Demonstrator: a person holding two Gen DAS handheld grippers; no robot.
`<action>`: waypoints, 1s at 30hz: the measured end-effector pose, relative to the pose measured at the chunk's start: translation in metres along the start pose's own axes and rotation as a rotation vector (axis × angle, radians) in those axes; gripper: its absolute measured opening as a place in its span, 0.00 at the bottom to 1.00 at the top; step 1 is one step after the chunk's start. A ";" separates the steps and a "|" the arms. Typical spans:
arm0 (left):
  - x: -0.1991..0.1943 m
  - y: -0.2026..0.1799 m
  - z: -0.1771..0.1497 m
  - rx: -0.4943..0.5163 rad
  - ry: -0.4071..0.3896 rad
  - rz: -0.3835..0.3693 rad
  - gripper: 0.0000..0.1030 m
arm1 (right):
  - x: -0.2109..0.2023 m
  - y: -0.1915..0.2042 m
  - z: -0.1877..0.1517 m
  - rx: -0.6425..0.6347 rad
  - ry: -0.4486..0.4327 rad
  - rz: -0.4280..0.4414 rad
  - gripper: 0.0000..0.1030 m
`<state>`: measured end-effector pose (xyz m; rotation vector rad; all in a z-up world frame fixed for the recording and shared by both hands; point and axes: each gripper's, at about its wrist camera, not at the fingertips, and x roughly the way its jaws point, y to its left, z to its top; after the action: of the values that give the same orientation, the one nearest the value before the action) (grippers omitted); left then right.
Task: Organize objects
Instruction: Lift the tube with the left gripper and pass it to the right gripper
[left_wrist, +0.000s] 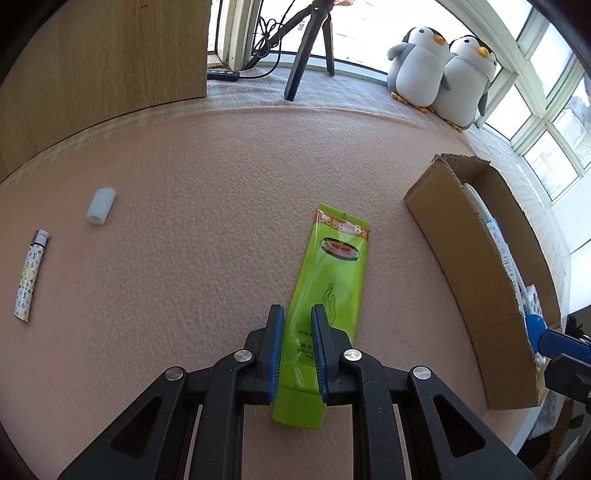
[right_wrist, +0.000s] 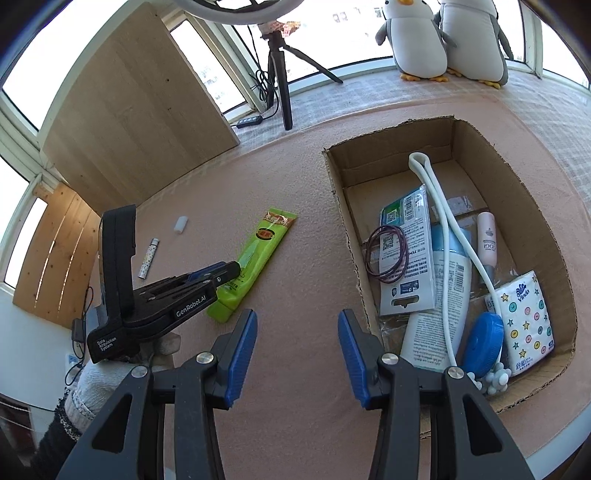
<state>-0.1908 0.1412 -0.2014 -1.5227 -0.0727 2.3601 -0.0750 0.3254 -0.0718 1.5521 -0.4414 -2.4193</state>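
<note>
Lying flat on the table (left_wrist: 184, 206) between the left gripper (left_wrist: 297, 314) pads, one green tube (left_wrist: 328, 288), seemingly pinched. Right gripper (right_wrist: 297, 321) spread wide, empty. Nearby: one lighter (left_wrist: 31, 275), one white cap (left_wrist: 101, 205), one box (right_wrist: 480, 147).

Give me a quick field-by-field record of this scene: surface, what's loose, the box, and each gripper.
surface: pink textured mat
loose items: green tube, lighter, white cap
cardboard box: holds tissue pack, hair ties, other items
left gripper: jaws around green tube, grip uncertain
right gripper: jaws open, empty
</note>
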 end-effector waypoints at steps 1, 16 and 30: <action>-0.001 -0.003 -0.003 0.006 0.002 -0.001 0.16 | 0.002 0.001 -0.001 -0.001 0.005 0.006 0.41; -0.024 -0.010 -0.056 -0.043 0.035 -0.114 0.16 | 0.020 0.014 -0.010 -0.007 0.064 0.038 0.41; -0.045 0.002 -0.094 -0.070 0.090 -0.294 0.18 | 0.055 0.035 -0.025 -0.039 0.173 0.040 0.41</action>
<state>-0.0904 0.1128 -0.2032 -1.5303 -0.3369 2.0763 -0.0736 0.2700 -0.1149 1.7009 -0.3858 -2.2268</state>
